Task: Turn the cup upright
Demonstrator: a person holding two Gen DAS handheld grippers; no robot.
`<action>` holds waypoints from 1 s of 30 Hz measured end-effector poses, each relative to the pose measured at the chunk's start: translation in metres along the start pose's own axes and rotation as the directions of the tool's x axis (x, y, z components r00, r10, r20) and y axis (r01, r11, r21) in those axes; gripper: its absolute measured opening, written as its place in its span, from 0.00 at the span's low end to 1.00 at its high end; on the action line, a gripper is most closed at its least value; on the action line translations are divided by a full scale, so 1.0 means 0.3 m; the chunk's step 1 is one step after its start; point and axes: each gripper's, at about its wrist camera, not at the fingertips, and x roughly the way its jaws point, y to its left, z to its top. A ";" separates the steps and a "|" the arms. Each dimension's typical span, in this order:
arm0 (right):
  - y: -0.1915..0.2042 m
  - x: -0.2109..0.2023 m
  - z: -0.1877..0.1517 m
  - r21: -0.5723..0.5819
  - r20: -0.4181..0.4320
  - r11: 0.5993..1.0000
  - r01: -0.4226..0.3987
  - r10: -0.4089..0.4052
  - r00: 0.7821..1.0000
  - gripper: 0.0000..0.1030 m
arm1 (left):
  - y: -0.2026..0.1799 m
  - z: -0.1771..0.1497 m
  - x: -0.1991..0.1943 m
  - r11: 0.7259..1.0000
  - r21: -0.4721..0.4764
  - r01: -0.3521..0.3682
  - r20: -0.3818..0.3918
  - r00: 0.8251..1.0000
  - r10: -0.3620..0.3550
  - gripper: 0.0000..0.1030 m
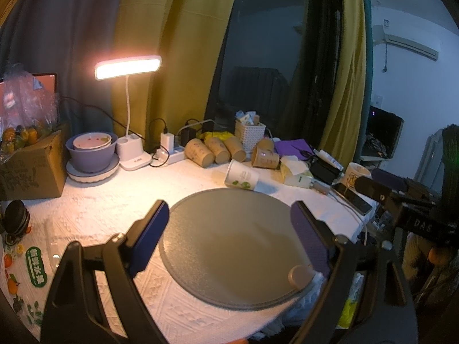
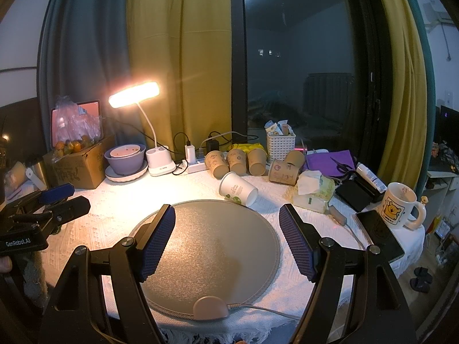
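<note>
A white paper cup with green print [image 1: 241, 175] lies on its side on the white tablecloth, just beyond the far edge of a round grey mat [image 1: 229, 246]. It also shows in the right wrist view [image 2: 238, 191], beyond the mat [image 2: 206, 258]. My left gripper [image 1: 229, 215] is open and empty above the mat, well short of the cup. My right gripper [image 2: 226, 219] is open and empty, also above the mat. The left gripper shows at the left of the right wrist view [image 2: 61, 197]. The right gripper body [image 1: 401, 206] shows at the right of the left wrist view.
Several brown paper cups [image 2: 238, 162] lie on their sides behind the white cup. A lit desk lamp [image 2: 134, 93], purple bowls [image 2: 126, 160], a cardboard box [image 2: 80, 166], a tissue pack [image 2: 312, 189], a mug [image 2: 401, 205] and a phone [image 2: 378, 235] ring the table.
</note>
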 end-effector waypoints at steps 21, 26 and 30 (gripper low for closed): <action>0.005 -0.004 0.003 -0.002 0.001 1.000 0.001 -0.001 1.000 0.76 | -0.001 -0.004 0.002 1.000 0.002 0.002 -0.004 1.000 -0.002 0.85; 0.004 -0.002 0.002 -0.003 0.001 1.000 0.002 -0.002 1.000 0.76 | -0.005 -0.008 0.003 1.000 0.002 0.000 -0.006 1.000 0.000 0.85; 0.004 -0.002 0.002 -0.003 0.001 1.000 0.002 -0.002 1.000 0.76 | -0.010 -0.011 0.005 1.000 0.004 0.001 -0.008 1.000 -0.001 0.85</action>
